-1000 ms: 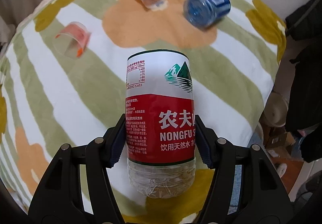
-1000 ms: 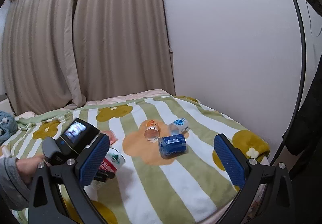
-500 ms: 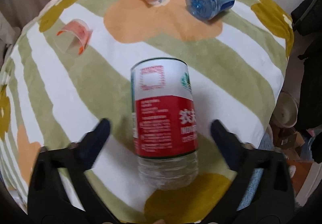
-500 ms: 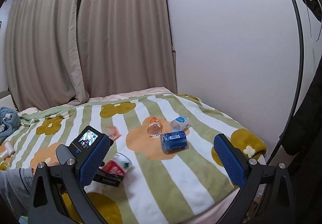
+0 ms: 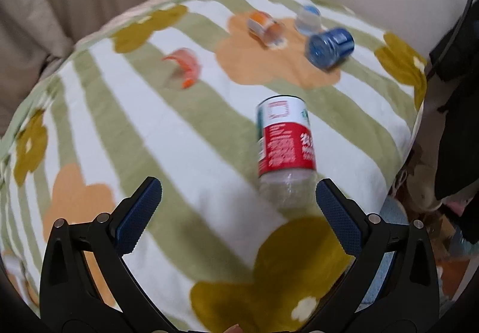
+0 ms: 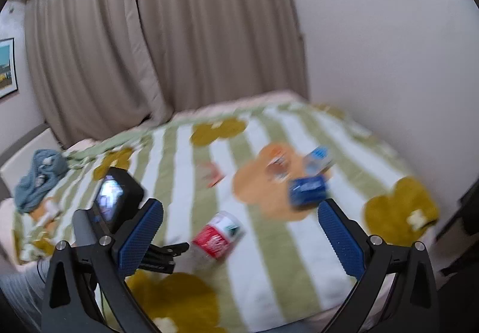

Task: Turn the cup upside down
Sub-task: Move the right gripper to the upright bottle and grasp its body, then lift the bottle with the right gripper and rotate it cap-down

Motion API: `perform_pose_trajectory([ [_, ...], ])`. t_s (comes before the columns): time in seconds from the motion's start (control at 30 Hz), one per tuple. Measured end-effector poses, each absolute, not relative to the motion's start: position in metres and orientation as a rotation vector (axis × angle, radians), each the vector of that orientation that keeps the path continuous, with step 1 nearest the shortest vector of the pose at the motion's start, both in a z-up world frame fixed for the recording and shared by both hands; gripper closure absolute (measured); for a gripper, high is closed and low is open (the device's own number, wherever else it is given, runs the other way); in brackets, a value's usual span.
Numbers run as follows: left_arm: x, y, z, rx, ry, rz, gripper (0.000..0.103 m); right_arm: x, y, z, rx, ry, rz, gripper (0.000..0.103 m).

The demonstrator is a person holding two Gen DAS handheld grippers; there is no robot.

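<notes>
The cup with the red and white Nongfu label (image 5: 284, 141) stands on the striped bed cover, clear end down and label end up; it also shows in the right wrist view (image 6: 218, 235), tilted. My left gripper (image 5: 236, 207) is open and empty, pulled back just short of the cup. Its body shows in the right wrist view (image 6: 119, 207). My right gripper (image 6: 239, 231) is open and empty, held above the bed's near edge.
Other cups lie on their sides further back: a blue one (image 5: 329, 45), an orange one (image 5: 263, 26), a clear one with a blue band (image 5: 308, 18) and a pink one (image 5: 185, 66). The bed's right edge (image 5: 413, 129) drops to a cluttered floor. A blue cloth (image 6: 39, 174) lies at left.
My left gripper opened and let go of the labelled cup, then drew back and up from it. The cup stays on the cover. The right gripper's view tilted down.
</notes>
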State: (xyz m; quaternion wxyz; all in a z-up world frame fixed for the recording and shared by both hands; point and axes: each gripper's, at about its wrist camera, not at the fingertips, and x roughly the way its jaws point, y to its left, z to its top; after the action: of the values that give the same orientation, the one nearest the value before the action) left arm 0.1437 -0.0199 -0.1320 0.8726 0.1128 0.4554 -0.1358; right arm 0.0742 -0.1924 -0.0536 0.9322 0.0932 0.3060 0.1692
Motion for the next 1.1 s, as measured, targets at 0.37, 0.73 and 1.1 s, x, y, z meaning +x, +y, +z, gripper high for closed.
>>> perform_pose_trajectory([
  [0.37, 0.08, 0.056, -0.101, 0.173, 0.893, -0.22, 0.0, 0.156, -0.092, -0.119, -0.625, 0.754, 0.86, 0.0],
  [0.73, 0.076, 0.094, -0.127, 0.018, 0.97, -0.154, 0.001, 0.139, -0.041, -0.227, -1.509, 0.569, 1.138, 0.0],
  [1.1, 0.089, 0.098, -0.139, -0.041, 0.995, -0.16, 0.001, 0.145, -0.023, -0.269, -1.81, 0.599, 1.263, 0.031],
])
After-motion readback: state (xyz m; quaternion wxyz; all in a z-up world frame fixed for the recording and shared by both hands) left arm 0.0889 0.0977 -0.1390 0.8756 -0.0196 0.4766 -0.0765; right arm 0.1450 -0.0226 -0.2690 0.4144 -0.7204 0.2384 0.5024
